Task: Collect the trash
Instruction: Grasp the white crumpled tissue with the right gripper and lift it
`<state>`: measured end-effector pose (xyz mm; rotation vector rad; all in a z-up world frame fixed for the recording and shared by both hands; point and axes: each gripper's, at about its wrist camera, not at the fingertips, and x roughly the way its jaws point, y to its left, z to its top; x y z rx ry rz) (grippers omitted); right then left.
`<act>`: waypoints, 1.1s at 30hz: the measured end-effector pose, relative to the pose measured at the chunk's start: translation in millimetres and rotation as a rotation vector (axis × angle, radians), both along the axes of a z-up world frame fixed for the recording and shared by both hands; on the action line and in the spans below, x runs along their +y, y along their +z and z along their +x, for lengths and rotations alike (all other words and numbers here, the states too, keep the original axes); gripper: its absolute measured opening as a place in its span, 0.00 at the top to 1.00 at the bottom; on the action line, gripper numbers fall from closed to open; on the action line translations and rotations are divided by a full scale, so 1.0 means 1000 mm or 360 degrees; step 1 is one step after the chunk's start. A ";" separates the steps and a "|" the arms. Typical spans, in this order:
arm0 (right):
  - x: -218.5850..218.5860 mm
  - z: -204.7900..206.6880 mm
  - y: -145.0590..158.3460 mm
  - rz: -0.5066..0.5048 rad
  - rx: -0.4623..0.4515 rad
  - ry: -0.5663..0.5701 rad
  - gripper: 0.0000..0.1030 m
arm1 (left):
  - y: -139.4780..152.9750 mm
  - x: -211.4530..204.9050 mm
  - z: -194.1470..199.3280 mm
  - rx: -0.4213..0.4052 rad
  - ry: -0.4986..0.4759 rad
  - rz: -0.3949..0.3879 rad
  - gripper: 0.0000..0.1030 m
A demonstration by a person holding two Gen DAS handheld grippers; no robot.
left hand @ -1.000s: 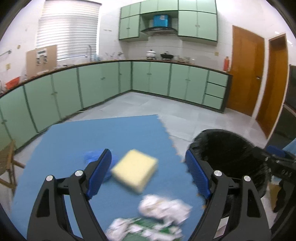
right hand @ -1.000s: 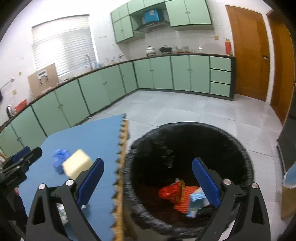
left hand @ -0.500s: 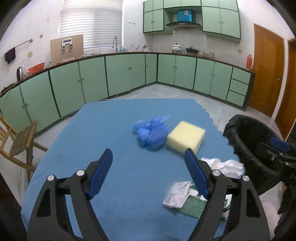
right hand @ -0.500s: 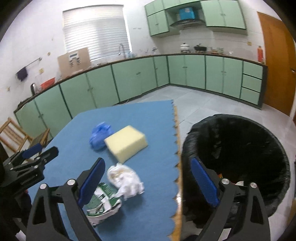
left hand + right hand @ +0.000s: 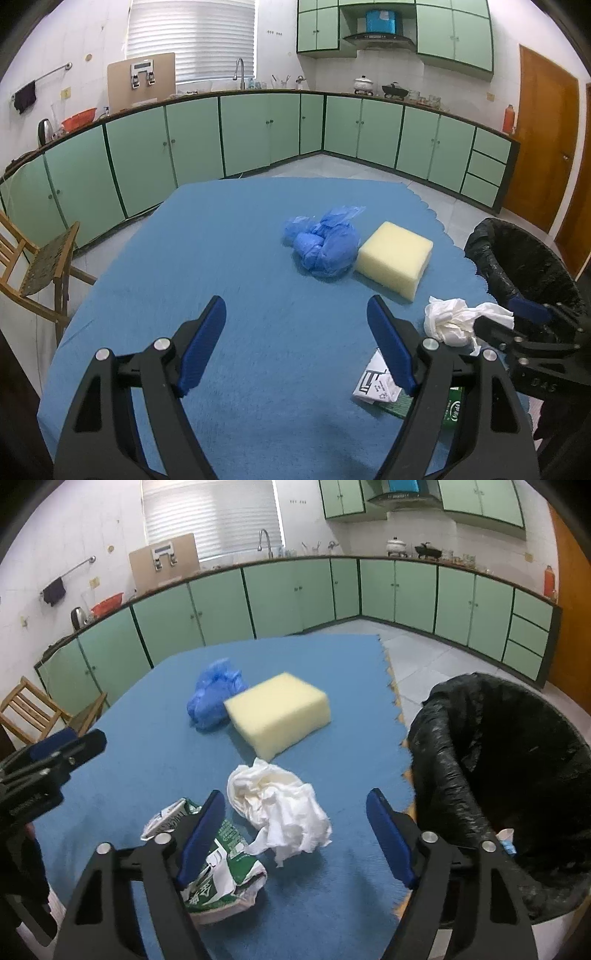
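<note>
Now the right tool, spread and empty with its jaws lately narrowing, should drop squarely over the crumpled white tissue near the tabletop's bin-side edge, clear of the squashed green carton. The left tool hangs spread, empty. Earlier, the right tool faced the black-lined bin.

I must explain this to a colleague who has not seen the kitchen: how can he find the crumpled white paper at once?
Start at the blue mat on the table, beside the black-lined trash bin. Near the mat's bin-side edge, just in front of the yellow sponge block, lies the crumpled white paper. It alone is plain white; the crushed carton beside it carries green print.
</note>
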<state>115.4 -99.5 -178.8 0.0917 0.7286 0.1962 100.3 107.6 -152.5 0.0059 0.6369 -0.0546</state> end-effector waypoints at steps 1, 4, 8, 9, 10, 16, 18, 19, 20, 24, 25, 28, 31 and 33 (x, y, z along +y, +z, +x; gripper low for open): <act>0.001 0.002 -0.003 0.0001 0.0012 0.0005 0.31 | -0.001 0.000 0.001 0.0002 0.0000 0.0002 0.26; 0.003 0.009 -0.010 0.0004 0.0051 0.0029 0.39 | -0.004 0.000 0.002 0.0013 -0.0002 0.0005 0.26; 0.005 0.013 -0.018 0.0012 0.0105 0.0066 0.55 | -0.008 0.002 0.004 0.0028 0.0004 0.0001 0.26; 0.005 0.013 -0.019 0.0025 0.0111 0.0082 0.58 | -0.008 0.002 0.004 0.0032 0.0007 -0.0002 0.26; 0.006 0.013 -0.019 0.0030 0.0110 0.0095 0.62 | -0.009 0.001 0.005 0.0037 0.0008 -0.0005 0.26; 0.005 0.010 -0.015 0.0060 0.0094 0.0141 0.80 | -0.012 -0.002 0.004 0.0047 -0.0006 -0.0009 0.26; 0.002 0.008 -0.010 0.0068 0.0069 0.0130 0.82 | -0.012 -0.005 0.003 0.0050 -0.0015 -0.0011 0.26; 0.000 0.006 -0.007 0.0070 0.0051 0.0117 0.82 | -0.012 -0.007 0.002 0.0051 -0.0020 -0.0011 0.26; -0.003 0.006 -0.004 0.0075 0.0038 0.0106 0.82 | -0.012 -0.009 0.001 0.0052 -0.0025 -0.0012 0.26; -0.020 0.000 0.010 0.0096 -0.0013 0.0048 0.86 | -0.014 -0.018 -0.003 0.0064 -0.0053 -0.0030 0.26; -0.024 -0.002 0.012 0.0094 -0.0022 0.0035 0.86 | -0.014 -0.022 -0.005 0.0065 -0.0065 -0.0036 0.26; -0.035 -0.008 0.016 0.0091 -0.0033 0.0008 0.86 | -0.015 -0.034 -0.011 0.0063 -0.0108 -0.0038 0.26; -0.041 -0.015 0.015 0.0091 -0.0030 0.0002 0.87 | -0.018 -0.048 -0.017 0.0074 -0.0156 -0.0040 0.26; -0.046 -0.019 0.014 0.0098 -0.0026 -0.0007 0.87 | -0.020 -0.055 -0.022 0.0076 -0.0178 -0.0040 0.26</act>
